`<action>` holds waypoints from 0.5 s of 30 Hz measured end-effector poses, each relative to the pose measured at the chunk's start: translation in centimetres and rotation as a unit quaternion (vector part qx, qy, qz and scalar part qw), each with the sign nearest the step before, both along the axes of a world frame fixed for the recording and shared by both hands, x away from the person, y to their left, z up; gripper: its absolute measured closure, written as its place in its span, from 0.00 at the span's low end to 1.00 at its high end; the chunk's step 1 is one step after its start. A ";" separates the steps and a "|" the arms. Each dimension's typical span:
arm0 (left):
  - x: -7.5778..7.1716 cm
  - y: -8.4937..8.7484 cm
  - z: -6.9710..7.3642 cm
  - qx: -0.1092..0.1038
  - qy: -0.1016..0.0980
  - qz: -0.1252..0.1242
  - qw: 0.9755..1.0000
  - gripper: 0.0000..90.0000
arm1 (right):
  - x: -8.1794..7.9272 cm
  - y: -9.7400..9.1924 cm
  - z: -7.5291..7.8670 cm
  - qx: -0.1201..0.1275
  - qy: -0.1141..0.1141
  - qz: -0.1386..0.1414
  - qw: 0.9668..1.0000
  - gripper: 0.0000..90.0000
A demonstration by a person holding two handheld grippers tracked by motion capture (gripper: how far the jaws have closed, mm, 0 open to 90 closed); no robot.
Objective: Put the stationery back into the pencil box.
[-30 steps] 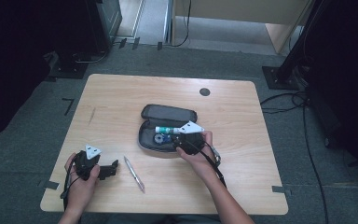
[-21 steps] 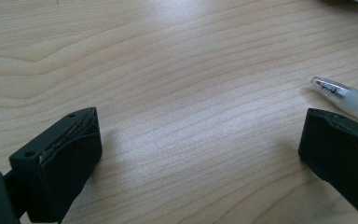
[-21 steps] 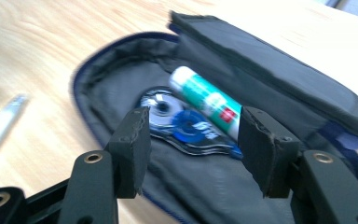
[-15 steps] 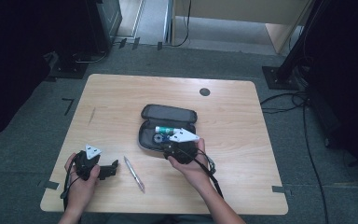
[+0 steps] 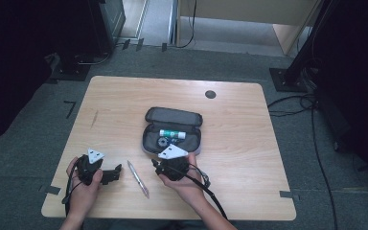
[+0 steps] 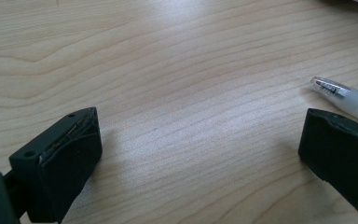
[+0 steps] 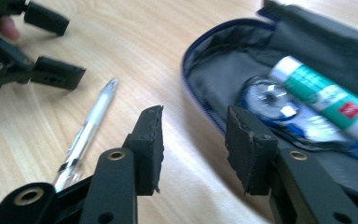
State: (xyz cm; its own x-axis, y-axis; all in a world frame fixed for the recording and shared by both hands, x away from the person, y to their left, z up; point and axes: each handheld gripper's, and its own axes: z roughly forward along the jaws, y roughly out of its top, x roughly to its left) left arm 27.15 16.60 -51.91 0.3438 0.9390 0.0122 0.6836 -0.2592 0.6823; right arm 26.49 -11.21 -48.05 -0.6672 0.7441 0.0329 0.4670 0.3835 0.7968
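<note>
Table (image 5: pixel 249 139): light wood, everything sits in its near half. Pencil case (image 5: pixel 172 129) lies unzipped and flat near the middle, with a glue stick (image 5: pixel 179 133) and a round tape dispenser (image 5: pixel 162 142) inside.

My right gripper (image 5: pixel 159 167) is at the case's 6 o'clock edge, jaws pointing toward 9 o'clock. The jaws have just been closing, but the right gripper view shows a clear gap and nothing between the pads, so they are released, gripping nothing.

My left gripper (image 5: pixel 112 173) rests near the table's 7 o'clock corner, jaws wide apart and empty, bare wood between them in the left gripper view.

Pen (image 5: pixel 138 178) lies loose on the wood between the two grippers, untouched. Its long axis runs roughly 11 to 5 o'clock in the high view. From my right fingers it lies at about 9 o'clock, close by; from my left fingers it lies at about 3 o'clock, just beyond the far jaw tip.

My judgement: the right gripper is the one going for it, and the jaws need to straddle the barrel crosswise, so the wrist should turn square to that axis first.
</note>
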 end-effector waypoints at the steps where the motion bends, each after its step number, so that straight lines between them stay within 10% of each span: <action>1: 0.0 0.0 0.0 0.000 0.000 0.001 1.000 0.00 | -0.2 0.5 -0.3 -0.007 0.002 0.004 1.000 0.65; 15: 0.0 0.7 0.0 -0.001 0.000 0.008 1.000 0.00 | -0.1 3.5 -2.2 0.004 0.032 0.025 0.999 0.71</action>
State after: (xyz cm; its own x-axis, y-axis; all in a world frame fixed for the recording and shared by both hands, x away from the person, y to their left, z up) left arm 27.17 17.27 -51.90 0.3282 0.9446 0.0102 0.6882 -0.2465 0.6824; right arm 26.35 -7.73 -50.29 -0.6993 0.7101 0.0825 0.4983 0.4015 0.7685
